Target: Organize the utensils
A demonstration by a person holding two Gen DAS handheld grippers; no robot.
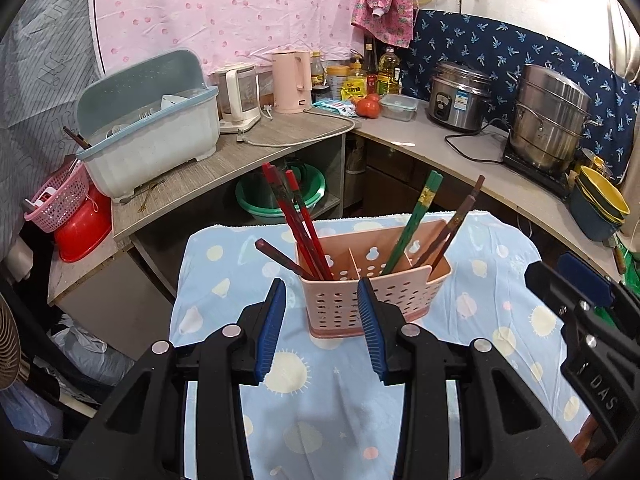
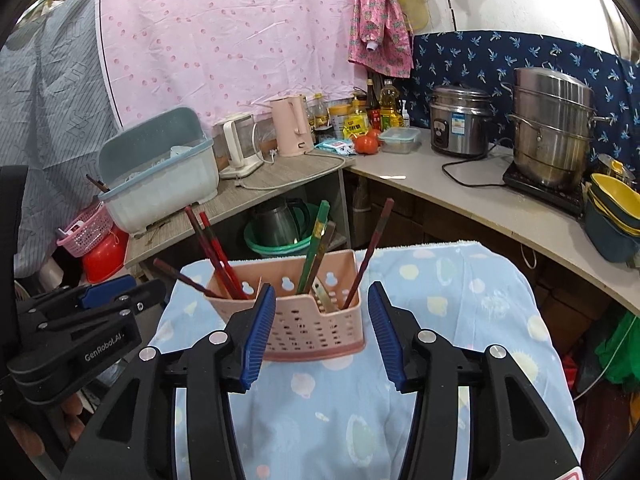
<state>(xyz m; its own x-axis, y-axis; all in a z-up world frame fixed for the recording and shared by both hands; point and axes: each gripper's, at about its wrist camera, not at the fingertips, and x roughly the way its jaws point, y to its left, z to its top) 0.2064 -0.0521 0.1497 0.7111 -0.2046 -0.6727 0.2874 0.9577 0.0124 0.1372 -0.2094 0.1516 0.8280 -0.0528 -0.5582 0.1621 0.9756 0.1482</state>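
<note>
A pink perforated utensil holder (image 1: 372, 300) (image 2: 304, 328) stands on a table under a blue patterned cloth (image 1: 320, 400). Red chopsticks (image 1: 296, 216) (image 2: 212, 248) lean in its left compartment. Green chopsticks (image 1: 416, 220) (image 2: 316, 240) and brown ones (image 1: 456, 220) (image 2: 374, 248) stand further right. My left gripper (image 1: 321, 286) is open just short of the holder's front, its pads touching nothing. My right gripper (image 2: 321, 290) is open too, with the holder right ahead of its tips. Each gripper also shows at the edge of the other's view: the right gripper (image 1: 560, 276) and the left gripper (image 2: 132, 290).
Behind the table runs an L-shaped counter with a blue-grey dish rack (image 1: 152, 136), a pink kettle (image 1: 292, 80), a rice cooker (image 1: 460, 96), a steel steamer pot (image 1: 548, 120) and stacked bowls (image 1: 600, 204). A green basin (image 1: 280, 200) sits under the shelf.
</note>
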